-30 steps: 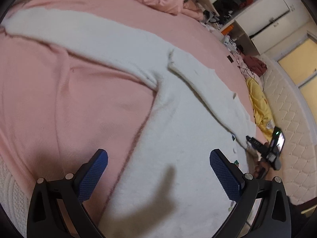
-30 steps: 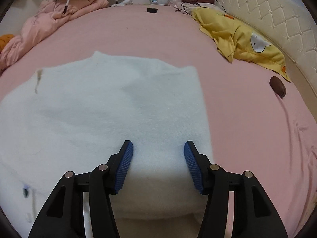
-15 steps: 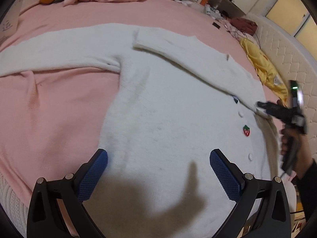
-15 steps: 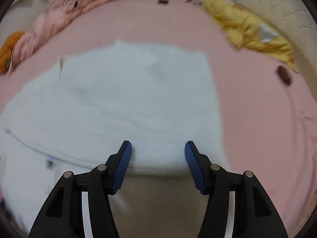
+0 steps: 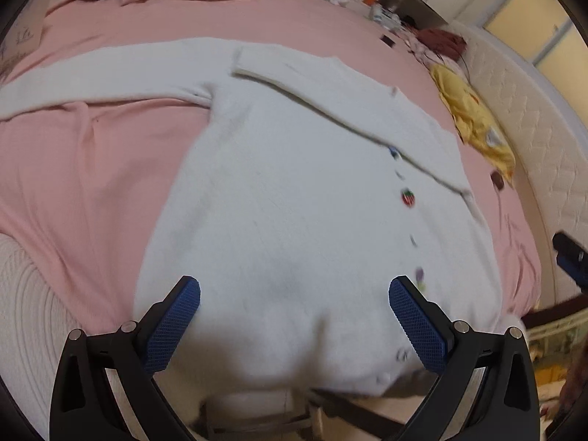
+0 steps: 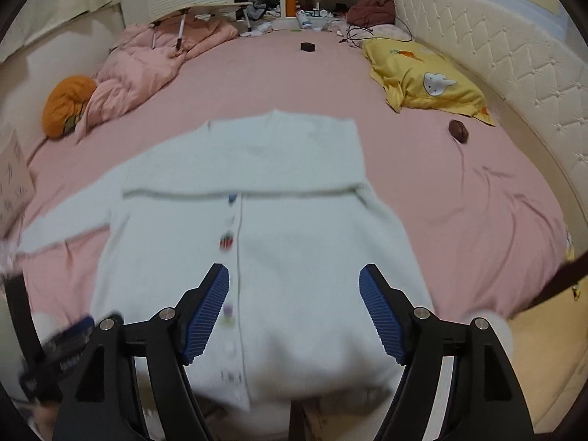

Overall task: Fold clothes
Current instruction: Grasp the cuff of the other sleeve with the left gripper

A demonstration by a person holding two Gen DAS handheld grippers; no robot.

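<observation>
A white fluffy cardigan with coloured buttons, one a red strawberry, lies flat on the pink bed. One sleeve is folded across the chest; the other sleeve stretches out to the left. Its hem hangs over the bed's near edge. My left gripper is open and empty above the hem. My right gripper is open and empty above the hem too, and it also shows at the right edge of the left wrist view.
A yellow pillow and a small brown object lie at the right by the padded headboard. A pink duvet and an orange cushion lie at the far left. A small dark box sits far back.
Both grippers have pulled back toward the bed's near edge, so the whole cardigan now shows. The right gripper has opened wider. The cardigan lies as before.
</observation>
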